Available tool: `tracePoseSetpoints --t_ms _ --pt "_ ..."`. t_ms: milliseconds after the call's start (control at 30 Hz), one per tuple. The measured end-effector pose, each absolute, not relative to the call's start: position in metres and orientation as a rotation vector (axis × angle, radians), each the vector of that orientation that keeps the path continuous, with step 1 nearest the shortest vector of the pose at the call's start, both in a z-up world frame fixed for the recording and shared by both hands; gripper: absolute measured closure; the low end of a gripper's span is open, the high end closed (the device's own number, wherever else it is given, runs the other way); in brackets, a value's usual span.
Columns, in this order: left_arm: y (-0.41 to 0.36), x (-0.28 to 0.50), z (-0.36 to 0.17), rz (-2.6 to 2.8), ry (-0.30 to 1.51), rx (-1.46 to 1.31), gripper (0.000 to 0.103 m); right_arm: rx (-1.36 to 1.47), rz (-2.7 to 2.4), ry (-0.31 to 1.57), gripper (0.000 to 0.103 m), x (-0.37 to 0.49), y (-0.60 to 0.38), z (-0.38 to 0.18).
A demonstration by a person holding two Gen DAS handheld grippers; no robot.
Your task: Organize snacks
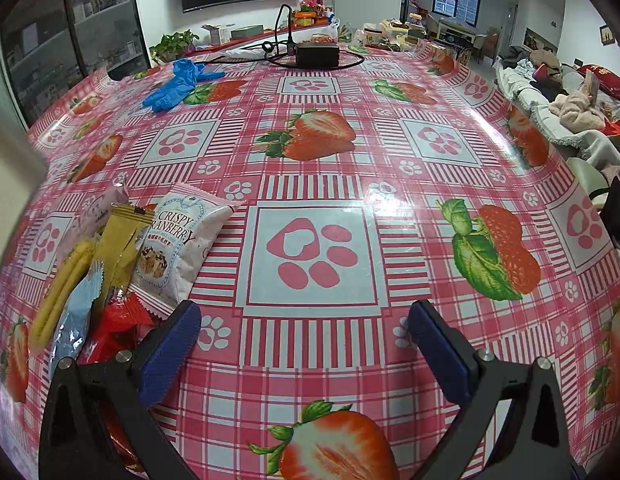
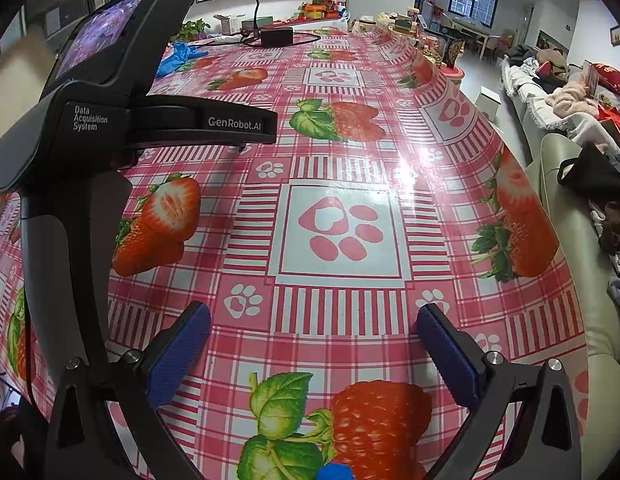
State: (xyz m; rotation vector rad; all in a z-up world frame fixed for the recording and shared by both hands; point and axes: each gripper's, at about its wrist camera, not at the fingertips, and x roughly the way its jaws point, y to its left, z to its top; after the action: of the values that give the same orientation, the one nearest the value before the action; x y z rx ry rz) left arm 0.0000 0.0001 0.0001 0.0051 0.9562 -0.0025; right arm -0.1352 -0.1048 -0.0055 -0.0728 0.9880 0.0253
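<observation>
The table (image 1: pixel 390 168), under a strawberry-and-paw print cloth, fills both views, and most of it lies bare. Its right edge curves beside a sofa (image 2: pixel 566 184); its far edge carries a black box (image 1: pixel 317 55) with cables. Blue gloves (image 1: pixel 177 82) lie near the table's far left. The snack pile (image 1: pixel 121 264) sits at the table's near left: a white cranberry pack (image 1: pixel 177 240), yellow wrappers and red ones, overlapping. The left gripper (image 1: pixel 305 320) stands wide and empty, its left finger just beside the pile. The right gripper (image 2: pixel 314 322) is also wide and empty, over bare cloth to the left gripper's right.
</observation>
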Motion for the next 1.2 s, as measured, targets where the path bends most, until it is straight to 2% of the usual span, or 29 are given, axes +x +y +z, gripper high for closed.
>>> tracePoseSetpoints --t_ms 1200 --pt "-0.0001 0.0002 0.0000 -0.003 0.956 0.005 0.000 -0.061 0.038 0.982 0.000 -0.1330 -0.1067 -0.0065"
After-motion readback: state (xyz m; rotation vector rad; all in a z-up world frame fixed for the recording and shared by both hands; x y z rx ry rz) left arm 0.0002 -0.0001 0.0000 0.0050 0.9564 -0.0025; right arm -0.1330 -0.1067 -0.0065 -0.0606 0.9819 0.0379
